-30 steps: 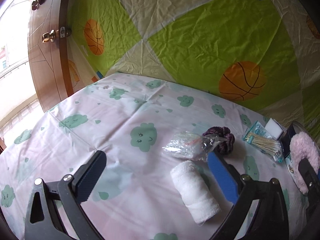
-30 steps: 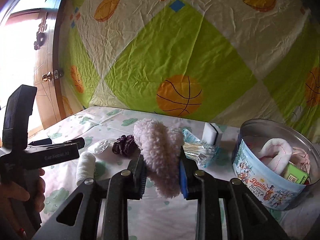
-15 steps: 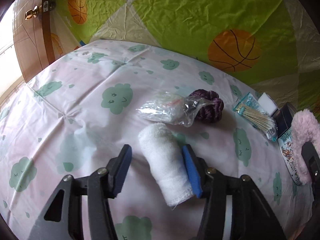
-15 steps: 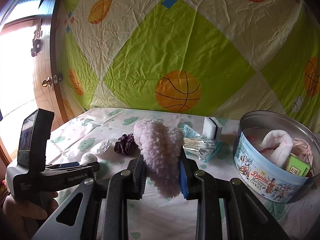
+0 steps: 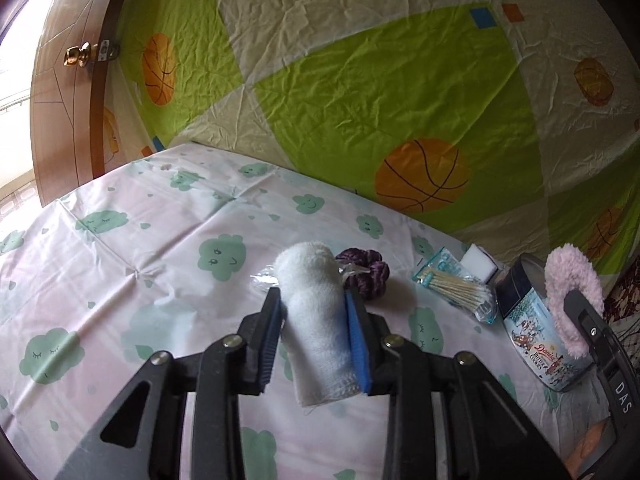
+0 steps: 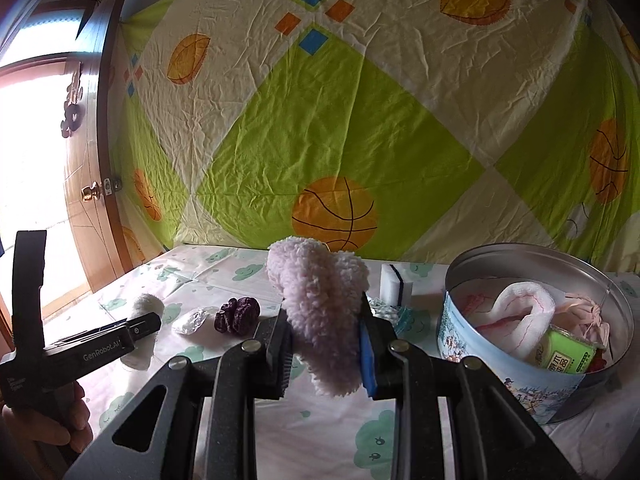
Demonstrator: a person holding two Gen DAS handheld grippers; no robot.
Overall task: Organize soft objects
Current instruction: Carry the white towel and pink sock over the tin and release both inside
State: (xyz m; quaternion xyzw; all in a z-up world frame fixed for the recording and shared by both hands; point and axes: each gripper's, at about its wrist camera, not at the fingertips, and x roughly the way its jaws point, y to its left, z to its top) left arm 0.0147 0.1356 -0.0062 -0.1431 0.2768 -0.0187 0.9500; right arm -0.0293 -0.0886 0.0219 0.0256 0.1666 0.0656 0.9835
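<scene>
My left gripper (image 5: 314, 302) is shut on a rolled white towel (image 5: 314, 312) and holds it above the tablecloth; the roll also shows in the right wrist view (image 6: 146, 306). My right gripper (image 6: 324, 320) is shut on a fluffy pink scrunchie (image 6: 320, 300), held left of the round cookie tin (image 6: 516, 364); the scrunchie shows at the right of the left wrist view (image 5: 572, 280). The tin holds a white-and-pink soft ring (image 6: 524, 308) and a green packet (image 6: 564, 356). A purple scrunchie (image 5: 366, 272) lies just beyond the towel.
A clear plastic bag (image 6: 192, 320) lies by the purple scrunchie. A pack of cotton swabs (image 5: 452, 284) and a white sponge block (image 5: 478, 266) sit near the tin (image 5: 532, 340). A basketball-print sheet hangs behind the table; a wooden door (image 5: 68, 80) stands left.
My left gripper closed on the white towel roll and lifted it off the table. My right gripper kept hold of the pink scrunchie and barely moved.
</scene>
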